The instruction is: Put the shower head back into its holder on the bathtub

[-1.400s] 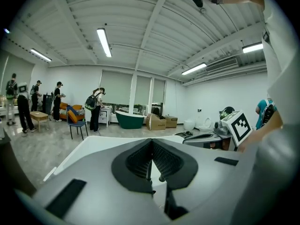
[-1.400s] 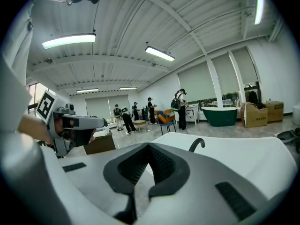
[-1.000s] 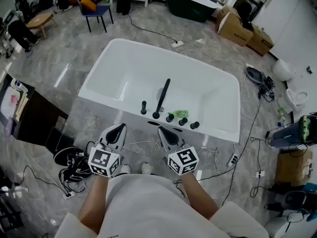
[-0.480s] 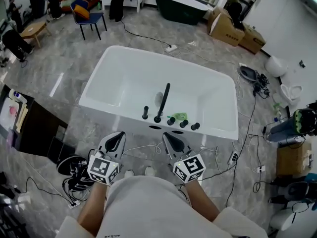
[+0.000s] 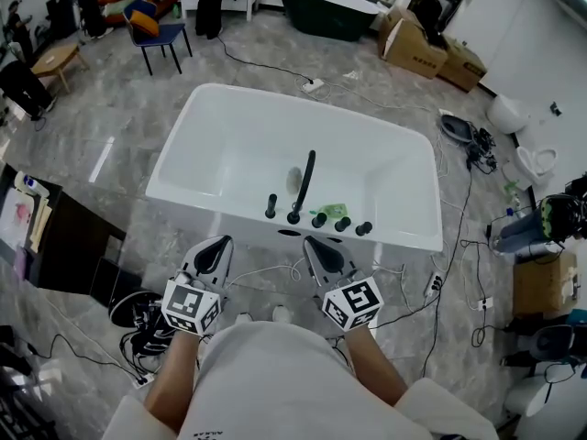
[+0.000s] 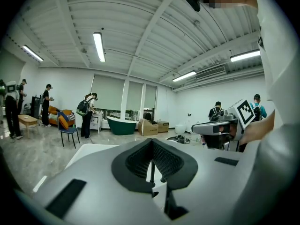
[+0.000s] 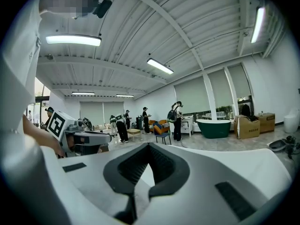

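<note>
The white bathtub [image 5: 197, 145] lies in front of me, with a row of black fittings on its near rim. A tall slanted black spout [image 5: 303, 181] rises there, a short black upright piece [image 5: 270, 206] to its left and three black knobs [image 5: 340, 225] to its right. I cannot tell which piece is the shower head. My left gripper [image 5: 215, 245] [image 6: 151, 140] and right gripper [image 5: 316, 245] [image 7: 149, 146] hover side by side short of the rim. Both are shut and hold nothing.
A small green item [image 5: 332, 211] lies by the knobs. Cables [image 5: 266, 269] and shoes [image 5: 138, 314] lie on the floor at my feet. Cardboard boxes [image 5: 445, 58], a chair [image 5: 151, 21], a dark green tub [image 5: 330, 3] and several people stand beyond the bathtub.
Both grippers have drifted slightly, the right one a little to the right, and stay shut and empty. The view has shifted a bit relative to the tub.
</note>
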`<state>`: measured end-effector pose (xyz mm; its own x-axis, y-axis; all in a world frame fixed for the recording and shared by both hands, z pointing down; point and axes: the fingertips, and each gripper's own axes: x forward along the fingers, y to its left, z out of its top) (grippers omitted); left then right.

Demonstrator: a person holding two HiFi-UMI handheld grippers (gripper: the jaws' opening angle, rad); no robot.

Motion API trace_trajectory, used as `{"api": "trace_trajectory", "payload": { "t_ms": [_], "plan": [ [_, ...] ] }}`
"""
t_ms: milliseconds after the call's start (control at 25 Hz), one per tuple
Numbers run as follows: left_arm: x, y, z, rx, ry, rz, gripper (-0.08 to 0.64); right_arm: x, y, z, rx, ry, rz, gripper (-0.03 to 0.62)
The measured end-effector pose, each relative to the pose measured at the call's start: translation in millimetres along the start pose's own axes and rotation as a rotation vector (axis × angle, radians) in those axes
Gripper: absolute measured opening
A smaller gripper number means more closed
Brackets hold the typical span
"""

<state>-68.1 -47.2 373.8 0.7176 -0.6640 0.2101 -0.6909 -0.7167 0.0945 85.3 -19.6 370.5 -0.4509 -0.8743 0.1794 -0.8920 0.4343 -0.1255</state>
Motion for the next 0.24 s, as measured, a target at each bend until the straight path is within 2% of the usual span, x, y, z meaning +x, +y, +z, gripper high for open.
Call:
{"api": "trace_trajectory", "payload": {
  "t_ms": [240],
  "plan": [
    [-1.4, 2.0, 0.2, 0.002, 0.007, -0.006, 0.009, 1.7, 1.8, 0.3, -0.003, 0.01, -0.001, 0.017]
  ]
}}
